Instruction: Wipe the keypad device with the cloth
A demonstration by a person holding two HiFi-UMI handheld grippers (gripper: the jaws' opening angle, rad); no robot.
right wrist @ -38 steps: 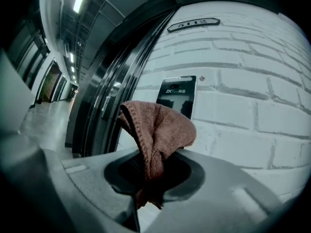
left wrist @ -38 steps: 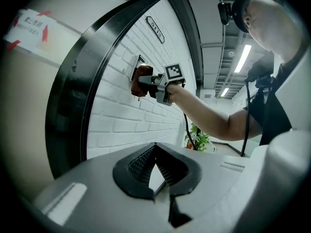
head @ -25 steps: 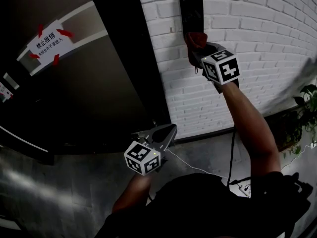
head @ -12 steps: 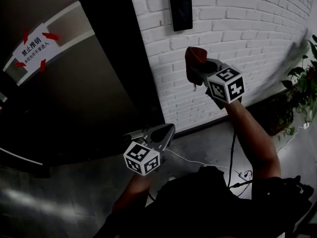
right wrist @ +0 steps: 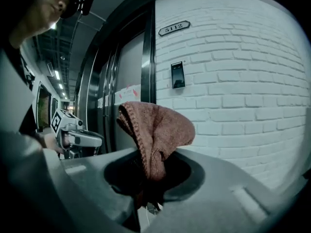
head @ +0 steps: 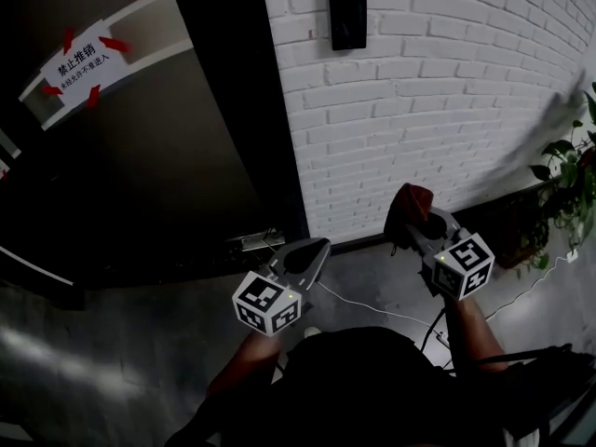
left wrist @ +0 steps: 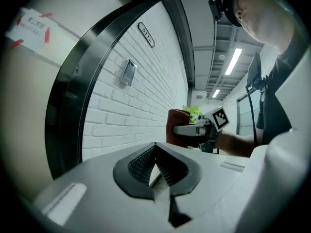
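Head view: we see the keypad device, a dark upright panel, mounted high on the white brick wall near the wall's left edge, just beside the dark door frame. The right gripper hangs well below it, low against the wall's bottom edge, its jaws clamped on the reddish-brown cloth, which bunches above them. The left gripper is held low in front of the door, jaws together. A white sign is taped to the door with red strips; we read its top line as 禁止推销, the smaller line beneath is too fine for us. A potted plant stands at the right edge.

Left gripper view: we look along the left gripper, whose ribbed pads meet with nothing between them. Beyond it the right gripper grips the cloth, apart from the wall. The keypad device shows small on the bricks.

Right gripper view: the right gripper is pinched on the cloth, a knitted fold drooping over its pads. The keypad device sits above, clear of the cloth, and a number plate higher up reads 5112. The left gripper shows at left.
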